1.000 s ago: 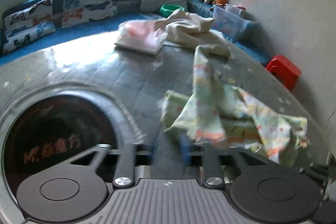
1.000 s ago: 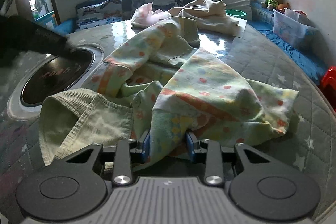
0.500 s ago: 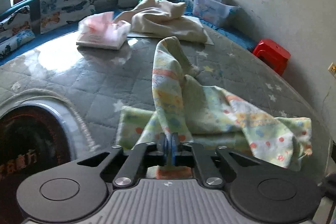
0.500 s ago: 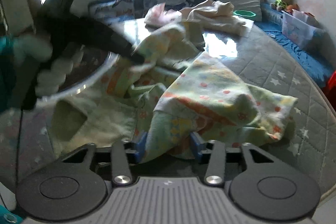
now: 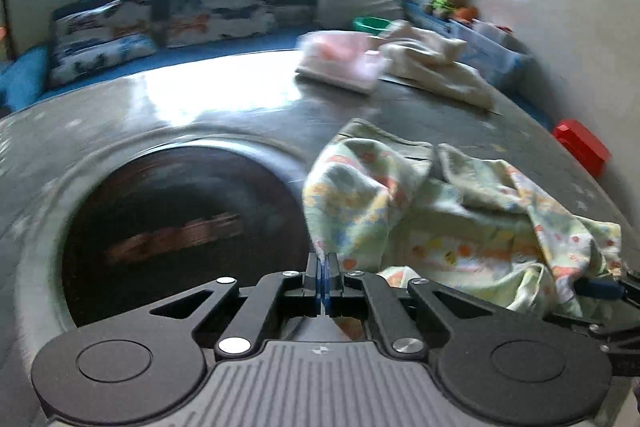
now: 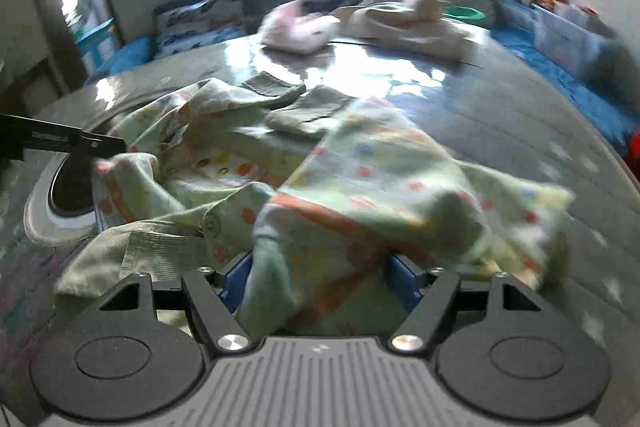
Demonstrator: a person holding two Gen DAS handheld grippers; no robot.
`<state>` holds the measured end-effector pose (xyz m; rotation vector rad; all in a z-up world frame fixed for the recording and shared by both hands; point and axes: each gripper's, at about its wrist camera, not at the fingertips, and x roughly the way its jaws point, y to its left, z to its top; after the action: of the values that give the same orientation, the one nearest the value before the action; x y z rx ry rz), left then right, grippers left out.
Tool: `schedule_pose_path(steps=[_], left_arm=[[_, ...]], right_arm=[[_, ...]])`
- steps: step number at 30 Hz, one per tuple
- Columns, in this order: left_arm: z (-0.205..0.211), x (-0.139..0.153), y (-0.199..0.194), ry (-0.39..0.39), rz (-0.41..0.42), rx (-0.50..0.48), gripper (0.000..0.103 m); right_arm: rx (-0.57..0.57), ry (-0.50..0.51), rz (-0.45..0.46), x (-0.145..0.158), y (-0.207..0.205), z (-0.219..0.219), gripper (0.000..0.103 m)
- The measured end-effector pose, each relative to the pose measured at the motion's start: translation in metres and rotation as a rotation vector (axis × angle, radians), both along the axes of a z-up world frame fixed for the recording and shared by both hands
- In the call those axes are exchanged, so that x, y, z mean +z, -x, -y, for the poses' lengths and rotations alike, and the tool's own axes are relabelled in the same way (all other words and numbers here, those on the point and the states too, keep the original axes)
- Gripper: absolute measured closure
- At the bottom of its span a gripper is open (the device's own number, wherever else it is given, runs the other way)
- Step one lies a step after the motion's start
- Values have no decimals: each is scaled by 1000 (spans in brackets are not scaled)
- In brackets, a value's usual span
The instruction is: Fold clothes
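A pale green garment (image 5: pixel 460 211) with orange and yellow prints lies crumpled on the grey quilted table (image 5: pixel 240 115). My left gripper (image 5: pixel 322 269) is shut, its blue pads pinching the garment's left edge. In the right wrist view the same garment (image 6: pixel 360 167) spreads ahead, and the left gripper's black fingers (image 6: pixel 100 145) hold its left side. My right gripper (image 6: pixel 318 277) stands open, blue pads wide apart, with a fold of the garment lying between them. Its blue tip (image 5: pixel 598 287) shows at the garment's right end in the left wrist view.
A round dark plate (image 5: pixel 180 227) is set into the table left of the garment. At the far side lie a pink cloth stack (image 5: pixel 340 63) and a cream cloth (image 5: pixel 436 67). A red stool (image 5: pixel 582 147) stands off the right edge. Butterfly cushions (image 5: pixel 220 7) line the bench.
My left gripper went from open to shut on the garment's edge and has drawn it left, up to the dark plate. The right gripper's fingers have spread wider.
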<state>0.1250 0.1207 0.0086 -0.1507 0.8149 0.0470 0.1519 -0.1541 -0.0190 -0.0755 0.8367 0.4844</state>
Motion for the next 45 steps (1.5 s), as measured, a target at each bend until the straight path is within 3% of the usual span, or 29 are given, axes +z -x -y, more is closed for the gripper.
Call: schedule_pose_path(steps=[8,13,19,23,24,29,32,36,45], left_arm=[[-79,-4,56,1,-8,238,102],[-121,3,105,-11,5,383,102],[-139,0,159,14,-29,438,101],[-145,-2,178,59,-39,426,87],[-148,0,177,55,-38,426,76],[-164,21,178,42,10,432,56],[-177,34,169,47,46,447,56],[-186,40,138,-12,60,438,57],[-198,10,35,-90,-29,379,58]], right_arm=[[260,81,62,-2,-16,-107,30],[425,80,68,0,-7,-167,30],[587,104,56,1,34,-193,39],[616,116,48,9,51,-184,44],[621,118,47,11,53,-181,44],[632,128,49,19,61,-168,44],[618,125,50,16,59,-167,43],[600,120,51,13,58,-166,42],[571,104,44,9,54,-163,33]])
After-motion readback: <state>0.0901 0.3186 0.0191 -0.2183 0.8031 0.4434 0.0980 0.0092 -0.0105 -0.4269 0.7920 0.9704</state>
